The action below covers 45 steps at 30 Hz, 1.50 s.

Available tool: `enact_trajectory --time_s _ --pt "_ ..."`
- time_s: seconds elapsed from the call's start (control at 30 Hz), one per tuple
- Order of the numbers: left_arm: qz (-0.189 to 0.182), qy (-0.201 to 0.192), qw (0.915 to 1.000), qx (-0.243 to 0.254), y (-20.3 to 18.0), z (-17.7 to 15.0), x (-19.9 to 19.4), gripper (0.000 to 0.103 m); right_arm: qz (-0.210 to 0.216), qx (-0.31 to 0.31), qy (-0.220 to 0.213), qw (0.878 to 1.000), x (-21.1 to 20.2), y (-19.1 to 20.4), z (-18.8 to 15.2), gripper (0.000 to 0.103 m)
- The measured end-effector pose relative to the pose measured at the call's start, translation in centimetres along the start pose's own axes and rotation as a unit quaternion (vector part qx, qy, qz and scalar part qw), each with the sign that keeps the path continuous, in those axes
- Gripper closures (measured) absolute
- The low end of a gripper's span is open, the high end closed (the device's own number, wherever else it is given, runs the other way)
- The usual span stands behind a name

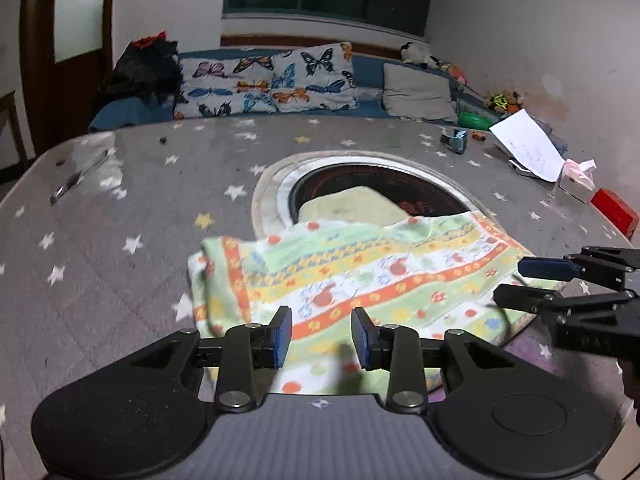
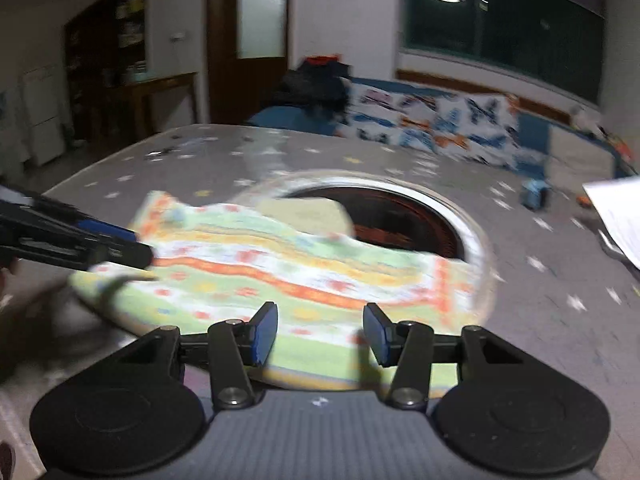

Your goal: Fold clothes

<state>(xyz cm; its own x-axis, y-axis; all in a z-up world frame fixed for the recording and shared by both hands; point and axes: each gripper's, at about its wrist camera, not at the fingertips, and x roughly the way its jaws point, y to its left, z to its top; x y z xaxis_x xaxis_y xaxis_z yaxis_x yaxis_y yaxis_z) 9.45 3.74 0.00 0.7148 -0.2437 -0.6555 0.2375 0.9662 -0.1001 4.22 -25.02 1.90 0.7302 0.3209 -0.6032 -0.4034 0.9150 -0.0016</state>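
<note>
1. Both tongs gape wide and hold nothing: my left gripper point(image 1: 321, 334) and my right gripper point(image 2: 320, 332) hang over the near part of the patterned cloth point(image 1: 360, 276).
2. That cloth lies rumpled near the table's point(image 1: 120, 208) near edge, its far edge draped over the round opening point(image 1: 376, 184) at the table's middle.
3. Papers point(image 1: 528, 144) sit by the far right corner.
</note>
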Motion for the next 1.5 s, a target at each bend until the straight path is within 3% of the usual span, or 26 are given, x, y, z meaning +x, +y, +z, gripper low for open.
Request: enact_trajectory --time_s 0.13,0.33,0.67,0.7,0.77,0.83,0.97,1.23,1.5 --pt "0.011 0.007 0.9999 -0.004 0.3 0.5 1.1 0.066 -0.015 0.042 0.034 0.998 0.7 -3.0 -1.3 0.055" --pt "0.040 0.030 0.9979 -0.042 3.1 1.9 3.5 0.066 -0.008 0.053 0.012 0.998 0.4 -3.9 -0.1 0.054" --pt "0.061 0.035 0.9953 -0.066 4.9 2.3 3.8 0.065 -0.016 0.057 0.025 0.998 2.3 -4.2 0.0 0.054" --pt "0.062 0.034 0.9952 -0.067 4.8 2.3 3.6 0.062 -0.015 0.057 0.024 0.998 2.1 -4.1 0.2 0.053" --pt "0.067 0.027 0.9951 -0.067 4.5 2.3 2.9 0.047 -0.016 0.054 0.023 0.998 1.9 -3.8 0.4 0.048" --pt "0.072 0.022 0.9953 -0.061 4.0 2.2 2.4 0.040 -0.018 0.049 0.022 0.998 1.8 -3.4 0.5 0.037" --pt "0.084 0.012 0.9952 -0.049 3.3 2.0 1.4 0.021 -0.017 0.041 0.021 0.999 1.5 -2.5 0.5 0.027" --pt "0.113 0.002 0.9922 -0.052 3.5 1.1 -0.1 0.008 -0.009 0.000 0.010 1.000 0.4 0.1 0.3 0.010" --pt "0.135 0.014 0.9884 -0.069 4.4 0.4 -0.8 0.000 0.024 -0.076 0.005 0.997 0.1 4.7 0.1 0.010"
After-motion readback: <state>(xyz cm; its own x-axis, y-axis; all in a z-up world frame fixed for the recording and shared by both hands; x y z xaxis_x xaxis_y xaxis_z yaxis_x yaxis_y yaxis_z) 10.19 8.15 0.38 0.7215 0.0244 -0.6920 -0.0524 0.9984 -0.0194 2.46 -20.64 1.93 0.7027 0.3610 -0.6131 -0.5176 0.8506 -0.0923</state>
